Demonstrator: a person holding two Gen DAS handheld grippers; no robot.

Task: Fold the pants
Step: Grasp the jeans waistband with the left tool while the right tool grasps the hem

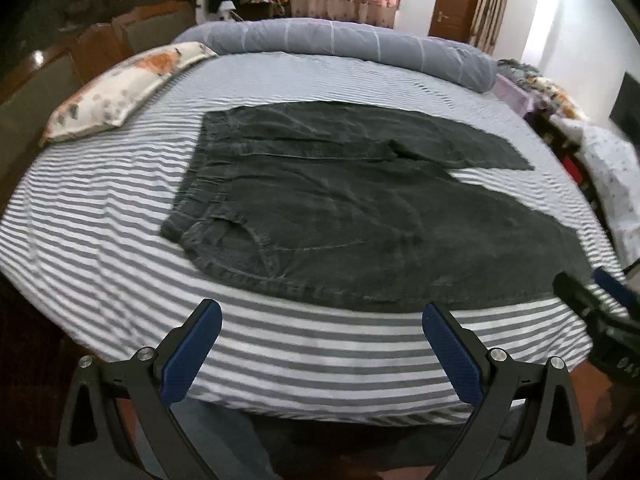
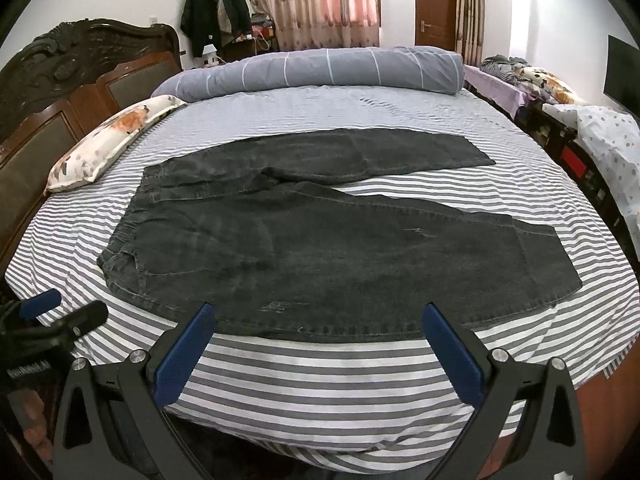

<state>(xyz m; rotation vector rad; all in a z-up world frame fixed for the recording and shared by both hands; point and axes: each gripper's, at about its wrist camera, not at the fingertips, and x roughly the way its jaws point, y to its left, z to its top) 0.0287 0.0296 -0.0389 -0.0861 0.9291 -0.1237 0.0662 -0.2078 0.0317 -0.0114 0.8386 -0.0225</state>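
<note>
The left gripper and the right gripper, each at the bottom of its own view, hover with jaws wide apart and empty above the striped bed, where dark pants lie flat mid-frame, legs splayed toward the right.

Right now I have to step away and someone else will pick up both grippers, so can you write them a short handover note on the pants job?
Left gripper: jaws wide open, empty, hovering over the near edge of the striped bed sheet.
Right gripper: jaws wide open, empty, just short of the near pant leg's edge.
Black jeans: spread flat on the sheet, waistband toward the floral pillow, legs splayed apart toward the other side.
Done: pants laid out. No fold made yet.
Left: bring one leg over the other, then fold lengthwise toward the waistband.
</note>
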